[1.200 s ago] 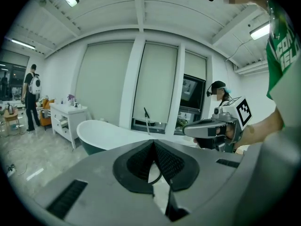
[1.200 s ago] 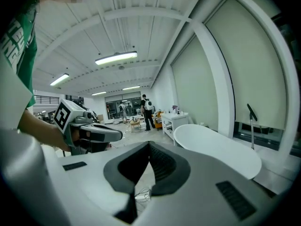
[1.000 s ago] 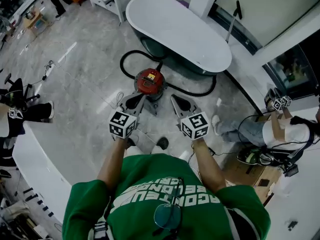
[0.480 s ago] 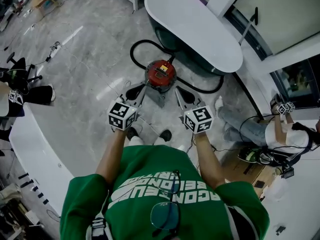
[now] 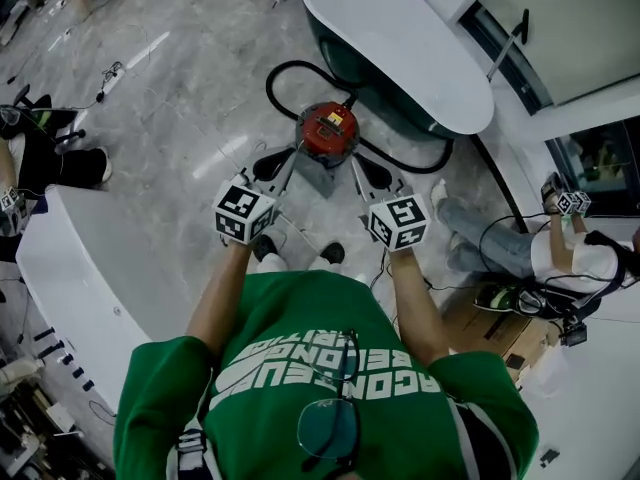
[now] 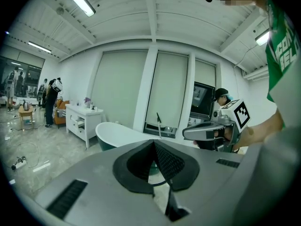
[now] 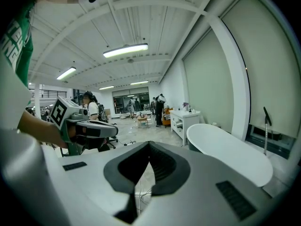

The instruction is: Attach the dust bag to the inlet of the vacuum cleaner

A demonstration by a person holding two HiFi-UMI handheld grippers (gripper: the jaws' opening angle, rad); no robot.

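The vacuum cleaner (image 5: 328, 131) sits on the floor (image 5: 180, 118) by the white bathtub (image 5: 400, 48), just in front of us. The jaws of our left gripper (image 6: 154, 144) and our right gripper (image 7: 149, 144) are both closed with nothing in them. We cannot see a dust bag or the inlet clearly, so we cannot tell if the bag is on.

Left arm (image 5: 222, 293) and right arm (image 5: 415, 298) stretched forward, roughly parallel. Left gripper (image 5: 278, 166) and right gripper (image 5: 362, 171) just short of the vacuum cleaner (image 5: 328, 131), pitched slightly down. Both jaws closed, empty.
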